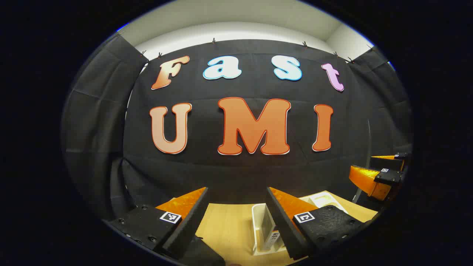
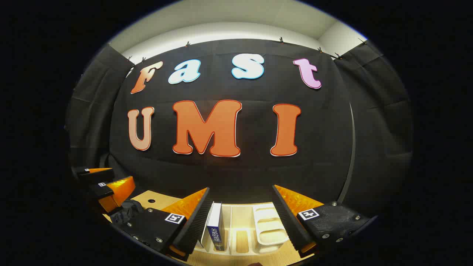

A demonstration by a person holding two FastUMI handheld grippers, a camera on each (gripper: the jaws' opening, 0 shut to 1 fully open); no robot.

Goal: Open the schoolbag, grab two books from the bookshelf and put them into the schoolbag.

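Both grippers hang above the counter (image 1: 225,225), pointed at the booth wall, and neither holds anything. In the right gripper view the right gripper (image 2: 242,221) has its jaws wide, and between them, lower down, stands the white bookshelf (image 2: 255,236) with a dark blue book (image 2: 215,227) upright in one of its left slots; a second, paler book seems to stand just beside it at the left finger, though it is mostly hidden. The left gripper (image 1: 236,218) also has its jaws wide; in the left gripper view the bookshelf's end wall (image 1: 255,229) sits on the counter near its right finger, with a book spine between the walls. The other gripper appears at the edge of each view, level with its partner. At the left edge of the right gripper view, some dark fabric (image 2: 127,208) lies on the counter, perhaps the schoolbag, but too little is visible to tell, or to say whether it is open. This looks like the grabbing step, with the right gripper best placed. The next move probably calls for lowering it so the fingers straddle the blue book's spine, then closing and lifting straight up, clear of the dividers.
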